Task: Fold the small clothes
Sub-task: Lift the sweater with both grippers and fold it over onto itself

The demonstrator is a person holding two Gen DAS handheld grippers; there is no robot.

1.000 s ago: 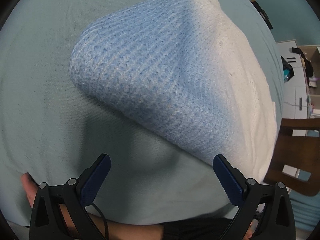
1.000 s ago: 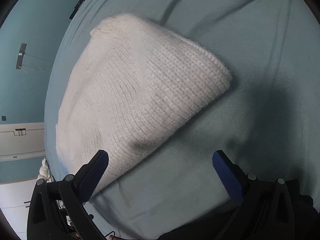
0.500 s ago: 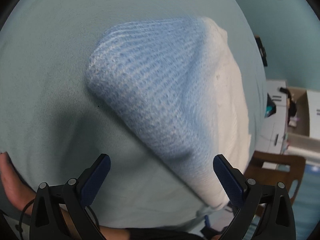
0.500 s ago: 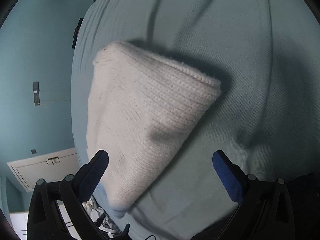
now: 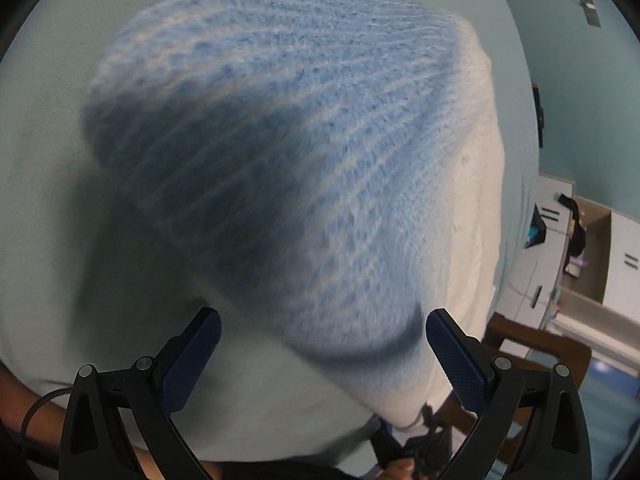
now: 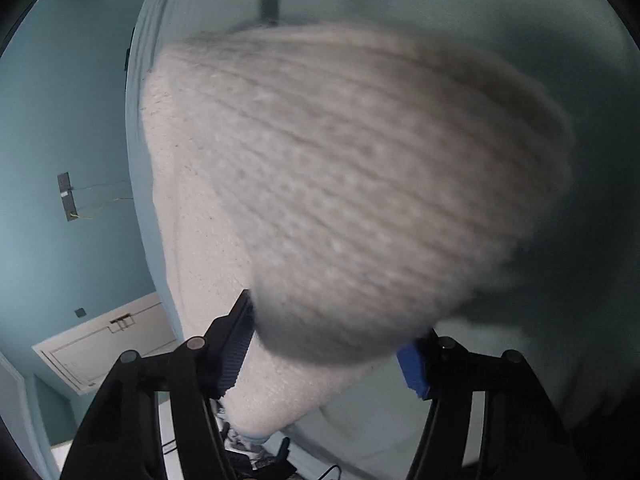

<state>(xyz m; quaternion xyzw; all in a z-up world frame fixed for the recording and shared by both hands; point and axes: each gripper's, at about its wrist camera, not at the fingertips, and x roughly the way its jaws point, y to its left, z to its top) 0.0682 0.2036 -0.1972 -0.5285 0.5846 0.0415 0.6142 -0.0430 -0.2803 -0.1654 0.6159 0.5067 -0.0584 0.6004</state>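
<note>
Both hand-held grippers closer to knit hat than half second ago; hat now fills both views. Hat (image 5: 304,168) lies on light green tabletop (image 5: 44,208), blue end left, white end right. Left hand-held gripper (image 5: 323,354) wide open at blue edge, holding nothing. Right hand-held gripper (image 6: 326,338) straddles white edge (image 6: 340,200), jaws partly open, not pinching yet. Picture blurry. Folding probably just starting; hat looks unfolded.
</note>
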